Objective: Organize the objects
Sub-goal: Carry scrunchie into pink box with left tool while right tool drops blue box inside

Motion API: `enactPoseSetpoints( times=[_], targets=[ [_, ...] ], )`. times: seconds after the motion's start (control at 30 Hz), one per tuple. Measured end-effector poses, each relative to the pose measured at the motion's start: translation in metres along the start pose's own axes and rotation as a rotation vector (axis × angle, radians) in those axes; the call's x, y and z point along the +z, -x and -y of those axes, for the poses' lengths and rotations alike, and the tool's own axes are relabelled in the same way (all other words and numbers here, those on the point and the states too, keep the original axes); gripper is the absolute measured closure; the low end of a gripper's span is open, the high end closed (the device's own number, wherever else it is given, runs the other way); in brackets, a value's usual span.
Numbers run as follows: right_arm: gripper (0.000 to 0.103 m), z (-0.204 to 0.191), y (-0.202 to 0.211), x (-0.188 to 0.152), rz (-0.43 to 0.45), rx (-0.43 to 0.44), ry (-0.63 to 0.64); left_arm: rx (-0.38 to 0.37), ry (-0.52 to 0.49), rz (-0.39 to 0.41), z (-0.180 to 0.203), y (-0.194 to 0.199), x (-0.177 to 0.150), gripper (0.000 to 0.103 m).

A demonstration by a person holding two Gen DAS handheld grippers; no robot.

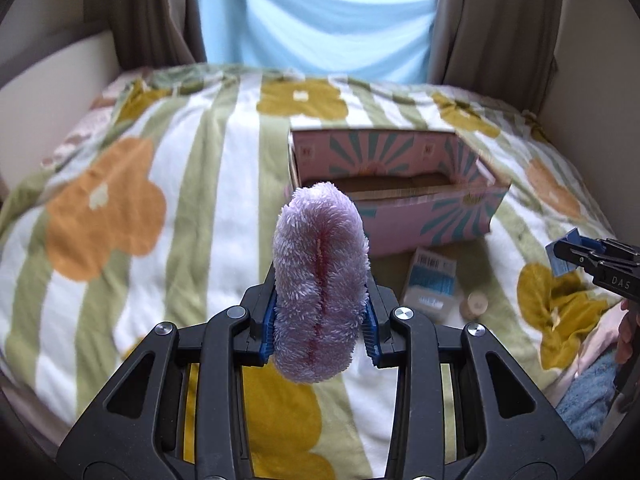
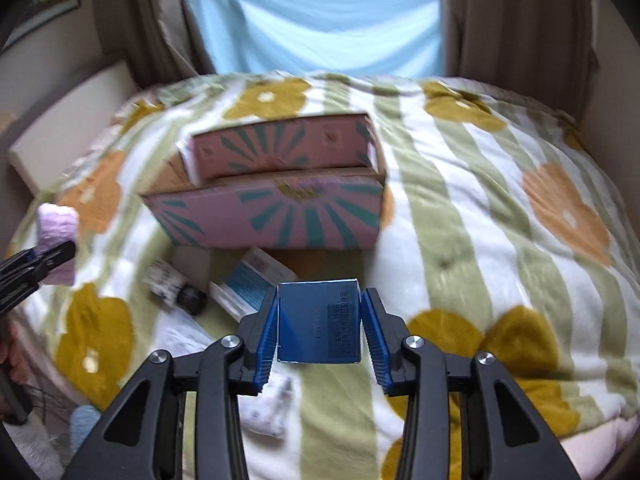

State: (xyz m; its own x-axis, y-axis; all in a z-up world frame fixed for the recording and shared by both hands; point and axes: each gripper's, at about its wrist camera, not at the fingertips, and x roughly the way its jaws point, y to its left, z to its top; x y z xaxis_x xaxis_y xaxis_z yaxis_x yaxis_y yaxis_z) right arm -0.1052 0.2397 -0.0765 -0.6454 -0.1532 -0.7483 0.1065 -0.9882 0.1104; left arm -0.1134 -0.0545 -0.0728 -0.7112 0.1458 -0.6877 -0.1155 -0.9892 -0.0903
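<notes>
Beyond everything, a window hung with a pale blue sheer curtain [image 1: 320, 20], flanked by brown drapes [image 1: 500, 24]; off-white wall at both sides

Below, filling most of both views, a bed under a plush blanket [image 1: 192, 184] striped green and white, printed with large orange and mustard flowers, rumpled at its near right edge

Near the middle of the blanket, an open cardboard box [image 1: 400, 200] printed pink with teal sunburst rays, its long side running across the view, opening upward, brown inside, inner flaps raised

Just in front of the box, lying flat on the blanket: a small white-and-blue carton [image 1: 430, 280] with a barcode, long axis slanting toward the box; beside it a small dark-capped bottle [image 2: 172, 286] on its side, and a white patterned pouch [image 2: 270, 408] nearer the camera

Left gripper [image 1: 320, 320], pinching a fluffy lilac item [image 1: 320, 280] between blue pads, held above the blanket; long axis upright in the wrist view, seam facing the camera, upper end leaning toward the box

Right gripper [image 2: 320, 328], clamped on a small blue box [image 2: 318, 322], held above the blanket short of the cardboard box; printed face toward the camera, text running sideways, long axis hard to judge
</notes>
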Motion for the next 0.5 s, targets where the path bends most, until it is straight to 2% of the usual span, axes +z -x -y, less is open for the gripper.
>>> enactPoseSetpoints(
  times=[0.1,0.23,0.37,0.5],
  targets=[
    [0.066,-0.005,0.011,0.029,0.03,0.052,0.025,-0.017,-0.018,0.039,0.0,0.01,0.032,0.072],
    [0.066,-0.017,0.015,0.07,0.053,0.058,0.09,-0.047,-0.057,0.049,0.005,0.007,0.075,0.072],
    [0.066,-0.028,0.005,0.112,0.072,0.059,0.131,-0.081,-0.082,0.009,0.014,-0.017,0.111,0.072],
    [0.066,-0.029,-0.028,0.148,0.032,0.081,0.116,-0.098,-0.091,-0.058,0.022,-0.061,0.135,0.072]
  ],
)
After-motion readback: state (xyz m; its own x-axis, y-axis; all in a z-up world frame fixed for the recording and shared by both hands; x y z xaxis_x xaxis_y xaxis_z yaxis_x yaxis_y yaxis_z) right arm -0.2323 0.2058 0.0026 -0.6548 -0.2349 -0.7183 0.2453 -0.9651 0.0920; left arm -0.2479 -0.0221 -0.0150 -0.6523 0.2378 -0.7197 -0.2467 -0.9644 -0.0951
